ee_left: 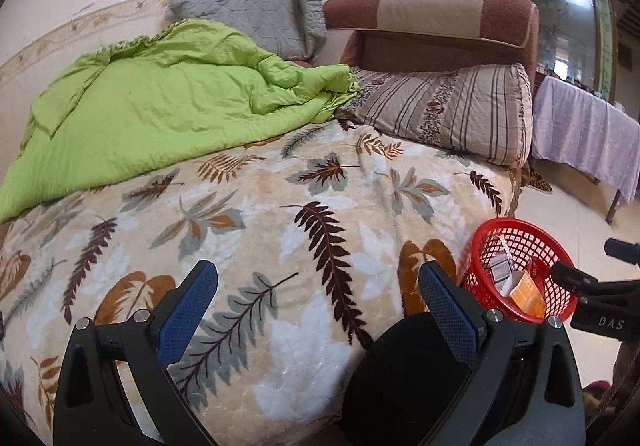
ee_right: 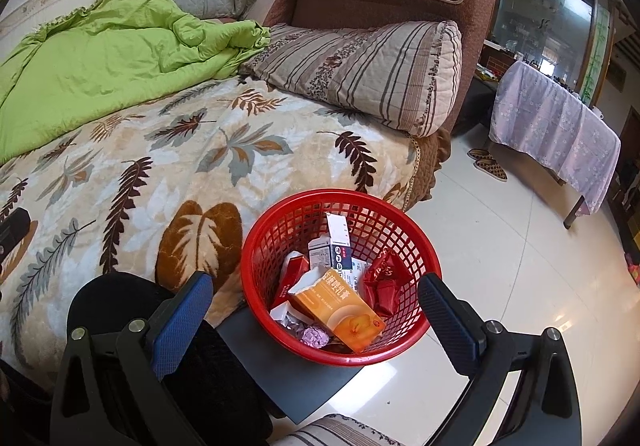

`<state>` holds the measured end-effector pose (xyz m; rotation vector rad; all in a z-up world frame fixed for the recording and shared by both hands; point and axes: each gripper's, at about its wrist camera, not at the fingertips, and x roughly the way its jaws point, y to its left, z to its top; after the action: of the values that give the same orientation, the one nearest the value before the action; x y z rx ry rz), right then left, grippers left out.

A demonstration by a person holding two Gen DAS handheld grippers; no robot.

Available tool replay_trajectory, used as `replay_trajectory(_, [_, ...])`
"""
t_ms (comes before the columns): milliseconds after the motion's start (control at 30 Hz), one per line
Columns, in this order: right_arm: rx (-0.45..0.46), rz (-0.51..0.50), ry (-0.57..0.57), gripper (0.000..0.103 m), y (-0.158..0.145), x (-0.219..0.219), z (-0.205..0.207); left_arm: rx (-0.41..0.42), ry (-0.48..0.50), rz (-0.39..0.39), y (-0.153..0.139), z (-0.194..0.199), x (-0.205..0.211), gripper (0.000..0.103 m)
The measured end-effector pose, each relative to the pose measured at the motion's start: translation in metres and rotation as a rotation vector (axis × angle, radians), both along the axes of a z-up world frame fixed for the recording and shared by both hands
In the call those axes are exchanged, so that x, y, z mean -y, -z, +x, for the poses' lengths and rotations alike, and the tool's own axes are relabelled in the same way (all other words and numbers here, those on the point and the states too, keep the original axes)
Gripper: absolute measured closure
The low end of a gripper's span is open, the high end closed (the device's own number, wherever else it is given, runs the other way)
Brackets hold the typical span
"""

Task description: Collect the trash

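Right gripper (ee_right: 316, 300), jaws spread and empty, hovers over the red basket (ee_right: 416, 238) beside the bed (ee_right: 168, 173); left gripper (ee_left: 318, 288) likewise empty. The orange carton (ee_right: 340, 306) inside looks light, crushable; grasp its flat sides.

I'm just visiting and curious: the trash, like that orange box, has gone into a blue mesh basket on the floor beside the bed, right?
Nearly. The basket is red, not blue, as the right wrist view shows clearly. The rest holds: it is a mesh basket beside the bed, with the orange box inside.
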<state>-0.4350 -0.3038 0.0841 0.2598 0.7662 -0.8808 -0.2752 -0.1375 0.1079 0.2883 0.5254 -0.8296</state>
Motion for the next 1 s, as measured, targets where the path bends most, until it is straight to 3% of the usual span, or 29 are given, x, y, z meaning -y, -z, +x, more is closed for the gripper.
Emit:
replay_trajectory(233, [0.003, 0.011, -0.001, 0.0, -0.002, 0.0, -0.001, 0.073, 0.088, 0.019, -0.005, -0.017, 0.008, 0.003])
replay_trajectory(1000, [0.001, 0.034, -0.005, 0.0, 0.001, 0.001, -0.002, 0.051, 0.118, 0.031, 0.001, -0.017, 0.015, 0.003])
